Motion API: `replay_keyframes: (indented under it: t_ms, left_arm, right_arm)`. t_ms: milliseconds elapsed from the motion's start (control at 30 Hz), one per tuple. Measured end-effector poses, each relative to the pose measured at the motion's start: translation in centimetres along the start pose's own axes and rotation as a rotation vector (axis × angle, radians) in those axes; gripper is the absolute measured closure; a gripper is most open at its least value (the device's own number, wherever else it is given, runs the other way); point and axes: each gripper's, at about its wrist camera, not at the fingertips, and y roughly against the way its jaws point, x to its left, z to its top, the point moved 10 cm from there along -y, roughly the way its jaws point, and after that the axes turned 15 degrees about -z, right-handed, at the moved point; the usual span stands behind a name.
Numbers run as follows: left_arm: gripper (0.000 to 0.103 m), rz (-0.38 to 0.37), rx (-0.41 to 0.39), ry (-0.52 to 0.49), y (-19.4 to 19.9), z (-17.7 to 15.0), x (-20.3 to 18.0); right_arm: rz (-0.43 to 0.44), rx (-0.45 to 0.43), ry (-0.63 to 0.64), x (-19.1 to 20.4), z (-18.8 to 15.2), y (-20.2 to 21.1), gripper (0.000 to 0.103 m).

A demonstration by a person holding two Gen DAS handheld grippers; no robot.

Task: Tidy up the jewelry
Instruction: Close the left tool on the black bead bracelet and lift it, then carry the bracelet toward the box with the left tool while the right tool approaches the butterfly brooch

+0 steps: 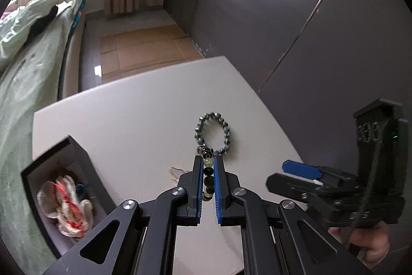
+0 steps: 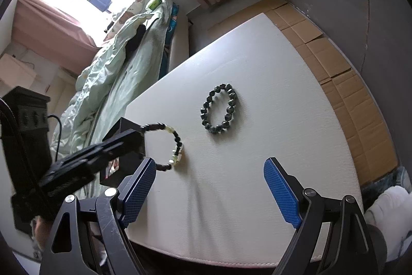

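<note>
Filling most of both views, the white tabletop (image 1: 144, 115) carries the jewelry, with a bed (image 1: 28, 50) under a pale green quilt off its left edge and flattened cardboard (image 1: 144, 48) on the floor past its far edge. At the near left corner of the tabletop sits a dark open box (image 1: 77, 159), with pale wrapped items tied in red cord inside. The left gripper (image 1: 208, 172) has its blue pads closed together on a mixed-bead bracelet (image 2: 172, 143) of dark and yellow-green beads; from the right wrist view the loop hangs from the fingertips, its lower end at or just above the tabletop, beside the box. The right gripper (image 2: 209, 187) stands over the near edge of the tabletop with its fingers wide apart and nothing between them. Near the middle of the tabletop, towards the far edge, a dark green bead bracelet (image 2: 219, 108) lies flat in an oval, apart from the held one.
</note>
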Motion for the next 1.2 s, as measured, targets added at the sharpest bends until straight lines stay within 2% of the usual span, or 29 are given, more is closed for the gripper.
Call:
replay_keyframes:
  t_ms: [233,367,533,667,967,1033,1133,1200]
  left_arm:
    - [0.095,0.035,-0.058,0.002,3.5,0.6,1.0]
    - [0.095,0.053,-0.078,0.019,4.9,0.7,2.4]
    - [0.095,0.072,-0.103,0.035,6.9,0.6,3.7]
    - [0.095,0.085,-0.122,0.042,8.3,0.3,4.4]
    - [0.095,0.109,-0.167,0.058,11.5,-0.3,5.9]
    - [0.095,0.11,-0.175,0.065,12.0,-0.5,6.3]
    - [0.095,0.112,-0.183,0.077,12.6,-0.7,7.0]
    - [0.095,0.113,-0.186,0.086,12.7,-0.9,7.4]
  right_arm:
    - [-0.005,0.02,0.054,2.1,-0.4,-1.2,0.016]
    - [-0.023,0.042,0.132,4.2,-0.9,-2.4,0.016]
    - [-0.056,0.044,0.332,7.0,-1.3,-3.8,0.016]
    - [-0.118,0.033,0.509,8.1,-1.4,-4.7,0.016]
    - [-0.162,0.022,0.764,9.3,-2.7,-6.2,0.017]
    - [-0.172,0.023,0.797,9.2,-2.8,-6.7,0.02]
    - [-0.196,0.037,0.823,8.7,-2.7,-7.7,0.037]
    - [-0.216,0.033,0.836,8.6,-2.4,-8.1,0.043]
